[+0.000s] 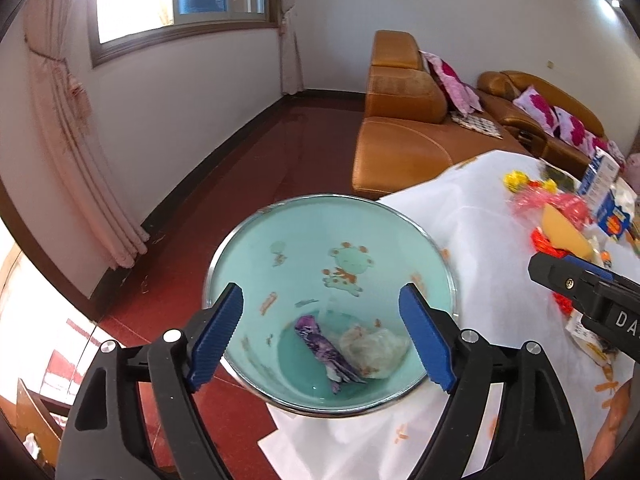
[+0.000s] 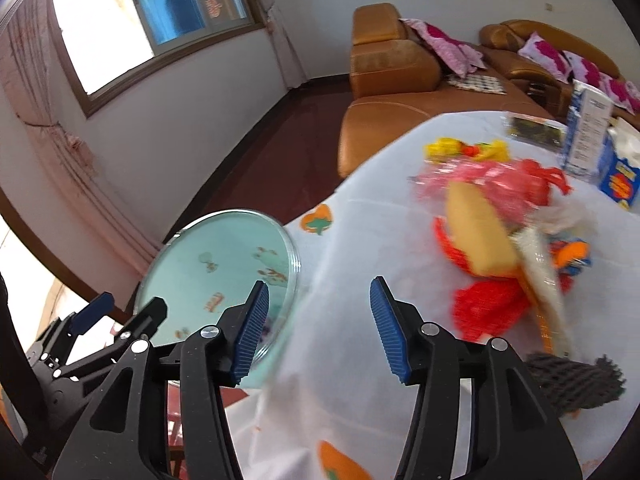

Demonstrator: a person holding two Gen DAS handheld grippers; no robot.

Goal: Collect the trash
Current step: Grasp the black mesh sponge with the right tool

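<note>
Both sets of jaws stand apart with nothing between the blue ribbed pads. The left gripper [image 1: 322,336] hangs over the mouth of the pale-green round bin with cartoon print [image 1: 451,276], which stands just beside the counter's edge. A crumpled purple wrapper [image 1: 326,350] and a wad of clear film [image 1: 374,346] lie on the bin's floor. The right gripper [image 2: 318,330] points at bare white cloth on the counter [image 2: 352,280]. The pile of trash lies beyond it: a red mesh net [image 2: 486,306], a tan sponge-like wedge [image 2: 476,232] and pink crinkled plastic [image 2: 492,184].

Judging by this, the next pick falls to the right gripper. It should reach for the near red net, close on a bunched fold rather than one loose strand, then lift clear before swinging to the bin.
</note>
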